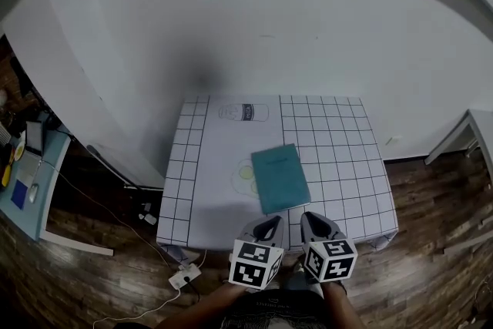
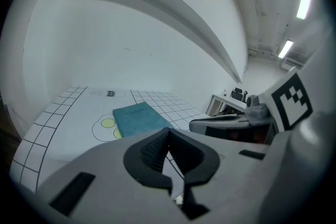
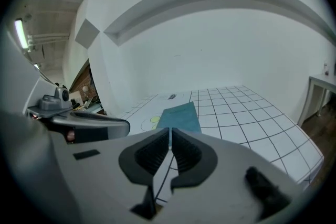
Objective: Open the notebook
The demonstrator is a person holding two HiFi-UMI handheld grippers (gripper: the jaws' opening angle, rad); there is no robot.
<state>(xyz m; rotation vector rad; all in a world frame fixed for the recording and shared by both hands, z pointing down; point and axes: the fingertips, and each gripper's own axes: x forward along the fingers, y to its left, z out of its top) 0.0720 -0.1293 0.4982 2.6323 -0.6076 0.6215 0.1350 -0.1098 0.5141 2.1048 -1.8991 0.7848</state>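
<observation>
A closed teal notebook (image 1: 280,177) lies flat on the white gridded table (image 1: 335,166), a little right of centre, partly covering yellow circles drawn on the sheet. It also shows ahead of the jaws as the notebook (image 2: 139,118) in the left gripper view and the notebook (image 3: 179,116) in the right gripper view. My left gripper (image 1: 266,227) and right gripper (image 1: 314,223) hover side by side at the table's near edge, just short of the notebook. Both have their jaws shut with nothing between them, seen close up at the left gripper (image 2: 168,132) and the right gripper (image 3: 171,132).
A printed label outline (image 1: 246,112) marks the far part of the sheet. A desk with a laptop (image 1: 31,166) stands at the left, a white table (image 1: 462,136) at the right. Cables and a power strip (image 1: 183,276) lie on the wooden floor.
</observation>
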